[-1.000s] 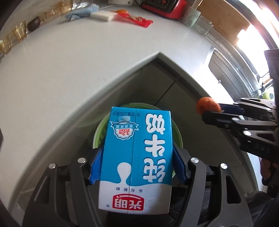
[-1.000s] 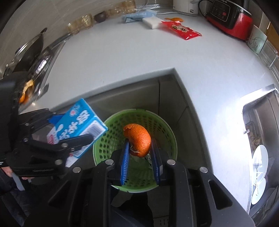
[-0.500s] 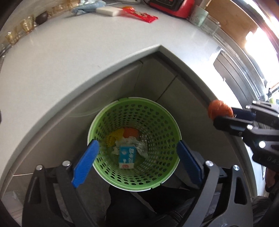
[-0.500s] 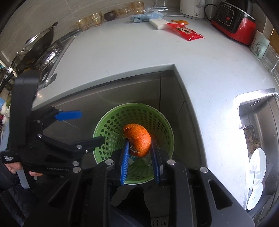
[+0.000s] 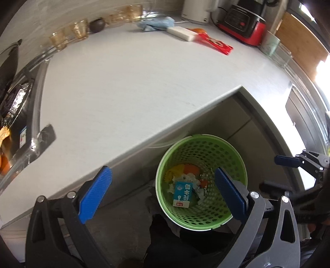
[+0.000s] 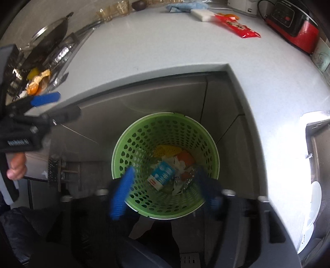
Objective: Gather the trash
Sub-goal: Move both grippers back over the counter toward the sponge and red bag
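Note:
A green perforated basket stands on the floor in the inner corner of the white counter. At its bottom lie a blue milk carton, orange peel, yellow scraps and crumpled paper. My left gripper hangs over the basket's left rim, its jaws opening wide with nothing between them. My right gripper hangs straight above the basket, blurred, jaws opening and empty. Each gripper shows in the other's view: the right, the left.
On the counter's far side lie a red snack wrapper, a white block, a blue cloth and orange peel. A red cooker stands at the back right. A stove with pans is left, a sink right.
The left gripper opened and the milk carton fell into the basket; that gripper then swung left. The right gripper opened and the orange peel has left its jaws.

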`<state>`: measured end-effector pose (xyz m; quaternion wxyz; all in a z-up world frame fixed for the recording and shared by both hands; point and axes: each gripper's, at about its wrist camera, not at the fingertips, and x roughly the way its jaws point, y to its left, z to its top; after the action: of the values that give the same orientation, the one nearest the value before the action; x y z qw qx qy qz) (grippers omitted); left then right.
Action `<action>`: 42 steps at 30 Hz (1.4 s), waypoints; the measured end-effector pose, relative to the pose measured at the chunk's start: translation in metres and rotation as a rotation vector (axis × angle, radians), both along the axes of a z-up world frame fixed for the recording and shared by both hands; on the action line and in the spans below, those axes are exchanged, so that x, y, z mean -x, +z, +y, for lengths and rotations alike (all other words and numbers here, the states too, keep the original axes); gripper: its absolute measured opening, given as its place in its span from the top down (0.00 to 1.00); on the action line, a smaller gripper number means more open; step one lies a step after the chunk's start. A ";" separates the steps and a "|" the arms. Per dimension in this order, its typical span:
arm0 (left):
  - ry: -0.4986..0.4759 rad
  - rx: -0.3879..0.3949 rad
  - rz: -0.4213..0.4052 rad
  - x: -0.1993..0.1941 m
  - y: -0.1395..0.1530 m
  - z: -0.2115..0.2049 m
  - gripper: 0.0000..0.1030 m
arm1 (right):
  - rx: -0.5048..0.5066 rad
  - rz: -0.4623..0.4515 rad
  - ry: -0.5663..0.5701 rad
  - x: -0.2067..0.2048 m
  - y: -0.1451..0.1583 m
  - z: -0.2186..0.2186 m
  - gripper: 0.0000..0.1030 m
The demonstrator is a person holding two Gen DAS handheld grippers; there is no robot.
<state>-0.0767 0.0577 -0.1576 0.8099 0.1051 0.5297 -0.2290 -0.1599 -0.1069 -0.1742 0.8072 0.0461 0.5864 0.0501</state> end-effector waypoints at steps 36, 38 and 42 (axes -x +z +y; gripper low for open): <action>-0.182 0.109 -0.092 -0.138 0.045 -0.042 0.08 | 0.094 -0.114 -0.357 -0.095 0.050 -0.032 0.02; -0.162 0.105 -0.103 -0.144 0.048 -0.051 0.08 | 0.111 -0.123 -0.352 -0.106 0.055 -0.045 0.02; -0.112 0.112 -0.114 -0.159 0.054 -0.073 0.08 | 0.142 -0.142 -0.312 -0.132 0.062 -0.071 0.02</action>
<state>0.0819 -0.0151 -0.1036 0.8294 0.1018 0.4623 -0.2968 -0.0276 -0.1781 -0.1126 0.8457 0.0757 0.5158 -0.1139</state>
